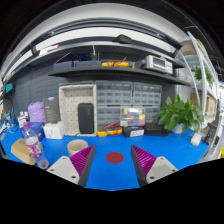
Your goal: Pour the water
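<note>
**Gripper open over blue table, nothing held, pour not started**

I see my gripper [113, 166] with its two magenta pads [84, 160] spread wide, nothing between them. So it's open and empty. It hovers above the blue table top [150, 150], aimed across it toward the back wall.

Between the fingers and just ahead sits a small flat red round disc [115, 157] on the table. My guess is it's a marker spot for placing a vessel, but I can't confirm.

Task thing: I judge the water container is among the items to the left of the fingers. There's a small clear bottle-like object with pinkish markings [37, 150] near the left finger, a round tan bowl-like thing [22, 151] just beside it, and a tan cup-shaped container [77, 146] just beyond the left finger. Which one holds water I can't tell.

Other stuff: a white boxy cabinet with a dark panel [78, 109] at the back, a leafy green potted plant [181, 113] to the right, a purple container [37, 111] far left, and a dark shelf with orange items [110, 66] overhead. None of it blocks the way; the path to the left cluster looks clear. The items there sit close together, so I judge a grasp risks knocking a neighbour.
</note>
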`<act>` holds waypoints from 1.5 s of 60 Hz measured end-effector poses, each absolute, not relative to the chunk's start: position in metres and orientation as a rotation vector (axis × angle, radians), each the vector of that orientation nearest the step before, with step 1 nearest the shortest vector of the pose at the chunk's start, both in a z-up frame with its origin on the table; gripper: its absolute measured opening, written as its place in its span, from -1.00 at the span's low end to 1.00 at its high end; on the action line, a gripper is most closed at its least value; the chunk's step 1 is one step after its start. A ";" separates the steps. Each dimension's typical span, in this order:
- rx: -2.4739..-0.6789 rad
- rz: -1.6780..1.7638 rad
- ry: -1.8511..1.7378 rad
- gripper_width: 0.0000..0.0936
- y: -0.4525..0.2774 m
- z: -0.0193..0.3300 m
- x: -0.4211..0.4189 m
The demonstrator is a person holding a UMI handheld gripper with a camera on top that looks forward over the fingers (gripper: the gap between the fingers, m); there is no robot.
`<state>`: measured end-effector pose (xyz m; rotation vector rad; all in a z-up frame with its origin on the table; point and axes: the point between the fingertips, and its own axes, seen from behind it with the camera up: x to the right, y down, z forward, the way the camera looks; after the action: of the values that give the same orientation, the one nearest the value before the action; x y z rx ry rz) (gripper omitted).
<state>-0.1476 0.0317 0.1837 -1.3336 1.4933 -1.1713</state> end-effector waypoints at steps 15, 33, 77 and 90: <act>-1.428 -0.989 1.435 0.52 0.168 0.126 -0.175; -1.523 -0.882 1.376 0.55 0.295 0.086 -0.170; -1.360 -0.984 1.312 -0.21 0.320 0.096 -0.060; -1.307 -0.878 1.406 -0.21 0.317 0.097 -0.056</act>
<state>-0.0564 0.3167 0.0972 -1.3075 1.4061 -0.8783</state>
